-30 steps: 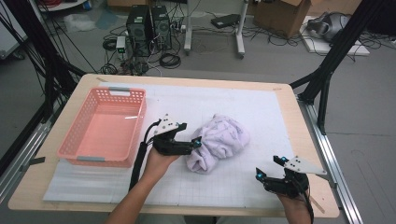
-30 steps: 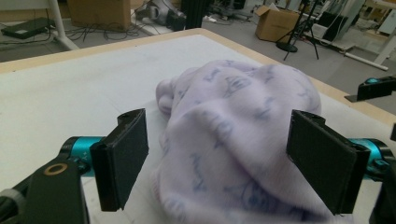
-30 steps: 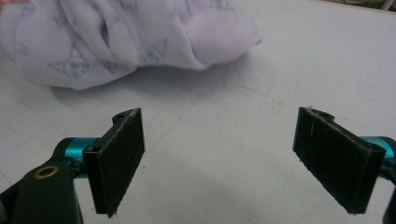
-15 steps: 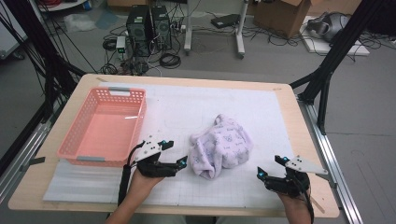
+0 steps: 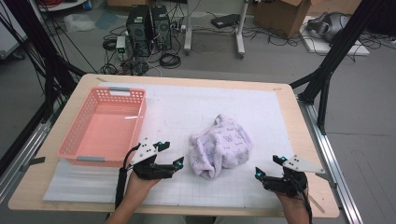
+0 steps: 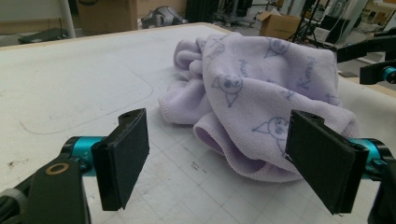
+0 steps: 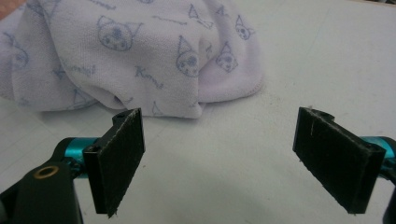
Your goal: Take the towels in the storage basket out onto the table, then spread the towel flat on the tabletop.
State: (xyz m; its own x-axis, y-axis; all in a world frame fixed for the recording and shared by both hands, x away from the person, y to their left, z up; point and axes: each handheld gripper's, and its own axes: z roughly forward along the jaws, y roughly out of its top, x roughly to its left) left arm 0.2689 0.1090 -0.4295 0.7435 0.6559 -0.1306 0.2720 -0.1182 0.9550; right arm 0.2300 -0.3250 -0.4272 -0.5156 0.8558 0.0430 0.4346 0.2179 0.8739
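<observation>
Your left gripper (image 5: 169, 157) and right gripper (image 5: 267, 169) both gape released, flanking the crumpled towel (image 5: 220, 147) between them.

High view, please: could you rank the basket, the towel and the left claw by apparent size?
1. Basket, clearly largest.
2. Towel.
3. Left claw, smallest, though it sits nearest the camera, which flatters it.

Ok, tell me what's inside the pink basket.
The pink basket looks empty; its bare floor shows. The near wall hides a strip of that floor. The lilac towel lies crumpled outside it.
</observation>
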